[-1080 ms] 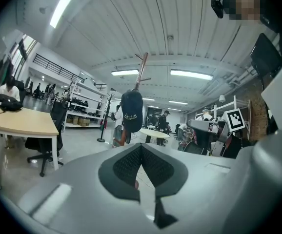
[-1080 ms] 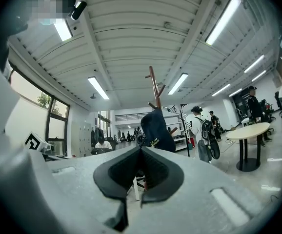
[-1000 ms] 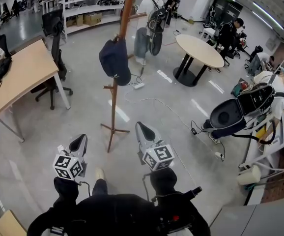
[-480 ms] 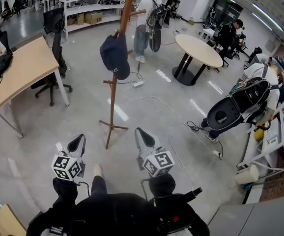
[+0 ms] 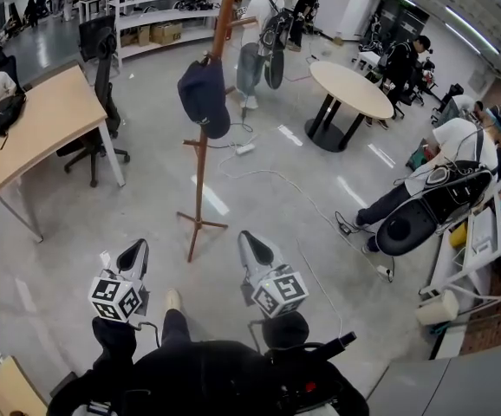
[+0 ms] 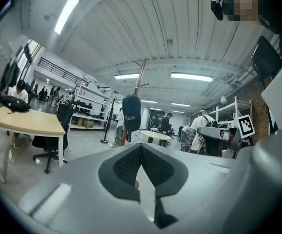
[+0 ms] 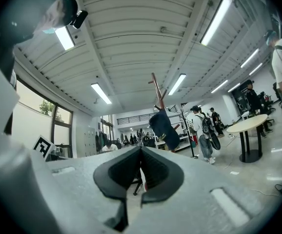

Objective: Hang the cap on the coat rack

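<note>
The jaws of both grippers are pressed together and hold nothing. The left gripper (image 5: 137,250) is at the lower left of the head view, and the right gripper (image 5: 250,243) is at the lower middle. The dark cap (image 5: 204,95) hangs on the wooden coat rack (image 5: 200,180) in the upper middle of the frame, well apart from both grippers

ahead: coat rack (image 5: 200,180) | left: desk (image 5: 42,124), chair (image 5: 101,72) | floor (image 5: 220,271) between: open

Open-plan lab-office. Wooden desk (image 5: 42,128) at 10 o'clock, storage shelving (image 5: 151,16) at 12, round table (image 5: 352,87) at 1. Cables (image 5: 276,176) trail across the concrete floor (image 5: 146,206).
</note>
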The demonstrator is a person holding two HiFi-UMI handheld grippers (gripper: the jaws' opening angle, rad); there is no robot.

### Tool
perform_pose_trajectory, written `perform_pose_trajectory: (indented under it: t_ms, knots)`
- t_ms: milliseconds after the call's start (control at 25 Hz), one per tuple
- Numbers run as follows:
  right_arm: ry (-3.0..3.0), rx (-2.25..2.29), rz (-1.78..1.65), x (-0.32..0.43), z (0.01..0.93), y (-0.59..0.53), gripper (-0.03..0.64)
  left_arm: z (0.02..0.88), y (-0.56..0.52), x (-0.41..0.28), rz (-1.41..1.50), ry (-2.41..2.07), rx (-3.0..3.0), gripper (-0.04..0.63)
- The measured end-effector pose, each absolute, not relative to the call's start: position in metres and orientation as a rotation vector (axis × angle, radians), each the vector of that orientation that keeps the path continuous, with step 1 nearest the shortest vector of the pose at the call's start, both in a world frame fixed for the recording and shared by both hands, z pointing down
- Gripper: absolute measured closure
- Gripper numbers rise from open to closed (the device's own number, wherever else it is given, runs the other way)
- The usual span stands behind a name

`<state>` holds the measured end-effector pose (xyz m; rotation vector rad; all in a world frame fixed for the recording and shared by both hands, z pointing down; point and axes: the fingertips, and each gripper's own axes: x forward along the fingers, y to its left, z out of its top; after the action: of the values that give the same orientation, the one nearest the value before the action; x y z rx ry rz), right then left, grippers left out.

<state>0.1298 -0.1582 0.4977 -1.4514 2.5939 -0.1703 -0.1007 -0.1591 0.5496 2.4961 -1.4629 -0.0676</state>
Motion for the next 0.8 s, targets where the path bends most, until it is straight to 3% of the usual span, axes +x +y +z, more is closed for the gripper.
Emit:
perform_pose_trajectory:
  t_ms: [800]
  knots:
    - [2.607,-1.424,-0.182,0.1297,0.4998,-0.1570,0.615,0.5451,-0.1543,-0.0987,-0.063,-1.487,2.496,0.594]
